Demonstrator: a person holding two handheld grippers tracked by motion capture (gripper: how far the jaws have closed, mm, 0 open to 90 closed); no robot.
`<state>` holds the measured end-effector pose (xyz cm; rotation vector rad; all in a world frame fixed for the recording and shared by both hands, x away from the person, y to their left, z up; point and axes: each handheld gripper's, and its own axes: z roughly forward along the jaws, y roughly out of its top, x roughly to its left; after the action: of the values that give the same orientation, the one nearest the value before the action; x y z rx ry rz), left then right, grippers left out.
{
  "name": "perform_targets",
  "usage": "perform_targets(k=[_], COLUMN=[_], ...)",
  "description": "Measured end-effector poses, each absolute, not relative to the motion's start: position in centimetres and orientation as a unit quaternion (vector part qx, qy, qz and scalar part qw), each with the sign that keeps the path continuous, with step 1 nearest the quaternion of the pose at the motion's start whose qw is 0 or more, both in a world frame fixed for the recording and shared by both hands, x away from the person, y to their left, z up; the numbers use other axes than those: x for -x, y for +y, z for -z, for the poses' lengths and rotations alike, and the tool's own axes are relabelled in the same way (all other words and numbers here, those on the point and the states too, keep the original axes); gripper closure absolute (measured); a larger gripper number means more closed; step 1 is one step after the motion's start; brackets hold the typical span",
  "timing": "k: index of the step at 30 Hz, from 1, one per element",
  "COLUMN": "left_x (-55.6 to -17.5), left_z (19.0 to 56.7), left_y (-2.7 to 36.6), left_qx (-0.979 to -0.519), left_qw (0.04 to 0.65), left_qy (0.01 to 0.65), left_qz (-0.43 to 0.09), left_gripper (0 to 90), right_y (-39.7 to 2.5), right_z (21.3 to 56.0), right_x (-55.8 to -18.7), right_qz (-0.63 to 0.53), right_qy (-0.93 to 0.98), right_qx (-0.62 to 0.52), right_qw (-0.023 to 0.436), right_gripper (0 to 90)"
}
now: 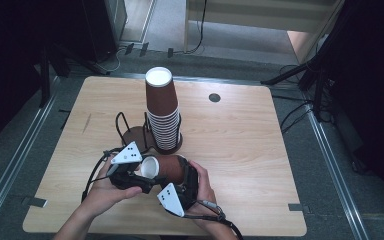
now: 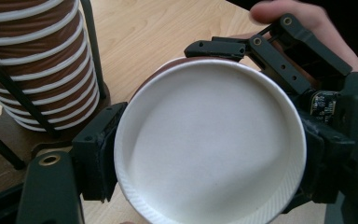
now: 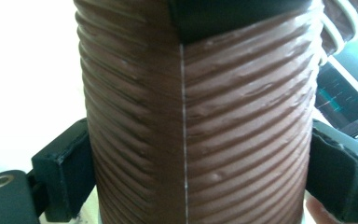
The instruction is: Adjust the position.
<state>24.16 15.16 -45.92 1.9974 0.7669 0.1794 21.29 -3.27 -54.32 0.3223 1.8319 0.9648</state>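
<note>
A single brown ribbed paper cup (image 1: pixel 169 167) lies on its side above the table's front middle, held between both grippers. My left gripper (image 1: pixel 141 176) is shut on its white base end (image 2: pixel 209 144), with a pad (image 2: pixel 98 156) pressed on each side of the rim. My right gripper (image 1: pixel 185 176) is shut on the cup's ribbed wall (image 3: pixel 186 116), its pads (image 3: pixel 65 175) on both sides. The right gripper (image 2: pixel 270 56) also shows beyond the cup in the left gripper view. A tall stack of upturned brown cups (image 1: pixel 162 112) stands just behind.
The stack (image 2: pixel 37 60) sits in a black wire holder (image 1: pixel 122 125) on a round base, with a free slot at its left. The wooden table (image 1: pixel 240 135) has a small round hole (image 1: pixel 214 97) at the back right. Bare tabletop lies to the right.
</note>
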Motion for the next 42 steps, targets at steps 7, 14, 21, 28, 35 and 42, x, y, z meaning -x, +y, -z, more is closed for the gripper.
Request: perform_targets(k=[7, 14, 21, 28, 35, 42], left_x=[-24.4, -24.5, -24.5, -24.4, -24.2, -24.1], left_z=[46.1, 45.9, 45.6, 45.3, 44.9, 44.8], left_y=[15.4, 15.6, 16.1, 17.1, 17.8, 18.7], left_qx=[-0.812, -0.81, -0.79, -0.749, -0.722, -0.69], left_qw=[0.481, 0.489, 0.514, 0.56, 0.589, 0.619], left_qy=[0.322, 0.319, 0.326, 0.334, 0.33, 0.337], left_qz=[-0.069, -0.054, -0.077, -0.124, -0.152, -0.166], left_gripper=[23.5, 24.2, 24.2, 24.0, 23.9, 23.9], right_y=[-3.6, -3.8, -4.0, -4.4, -4.7, -5.0], right_z=[53.9, 53.3, 51.9, 50.6, 50.0, 49.4], right_x=[-21.2, -20.8, -20.4, -20.1, -19.9, -19.9], right_qz=[-0.412, -0.426, -0.446, -0.471, -0.49, -0.513], right_qy=[0.764, 0.754, 0.738, 0.721, 0.717, 0.71], right_qx=[-0.138, -0.141, -0.14, -0.154, -0.169, -0.183], right_qw=[0.478, 0.479, 0.487, 0.485, 0.466, 0.446], right_gripper=[0.0, 0.0, 0.0, 0.0, 0.0, 0.0])
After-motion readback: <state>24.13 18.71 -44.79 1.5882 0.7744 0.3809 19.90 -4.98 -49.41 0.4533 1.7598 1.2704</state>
